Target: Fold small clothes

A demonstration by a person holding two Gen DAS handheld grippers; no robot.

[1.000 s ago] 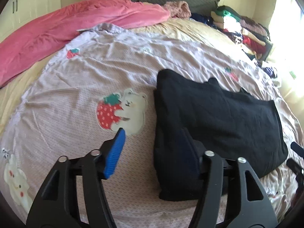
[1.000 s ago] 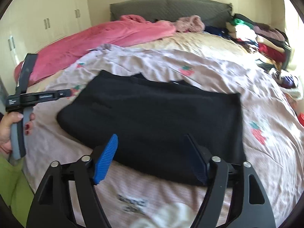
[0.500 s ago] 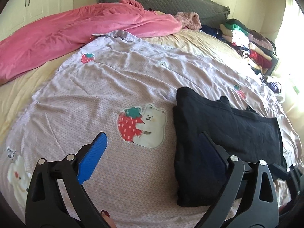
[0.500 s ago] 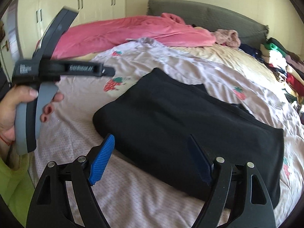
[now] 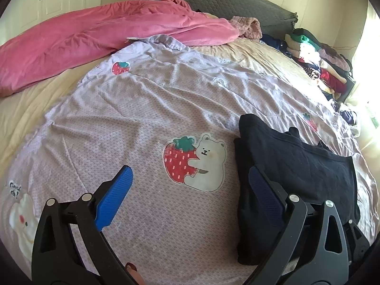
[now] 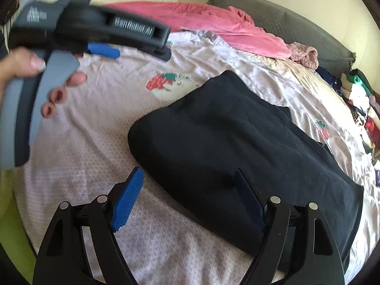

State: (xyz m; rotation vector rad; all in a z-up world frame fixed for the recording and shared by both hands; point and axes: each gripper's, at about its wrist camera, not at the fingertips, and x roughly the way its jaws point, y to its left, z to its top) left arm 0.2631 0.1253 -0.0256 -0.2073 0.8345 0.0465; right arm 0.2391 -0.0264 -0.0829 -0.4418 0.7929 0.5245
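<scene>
Both jaws are standing wide and gripping nothing: your left gripper (image 5: 187, 190), its jaws having just been opening, is hovering beside the folded black garment (image 5: 296, 166) lying on the lilac quilt (image 5: 142, 118), your right gripper (image 6: 187, 194) over its near edge.

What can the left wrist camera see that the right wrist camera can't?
Only the left wrist view shows the whole strawberry-and-bear patch and a second bear print at the left edge. Only the right wrist view shows the person's hand holding the left gripper. Both show the folded black garment, the lilac sheet, the pink blanket and the clothes pile.
</scene>
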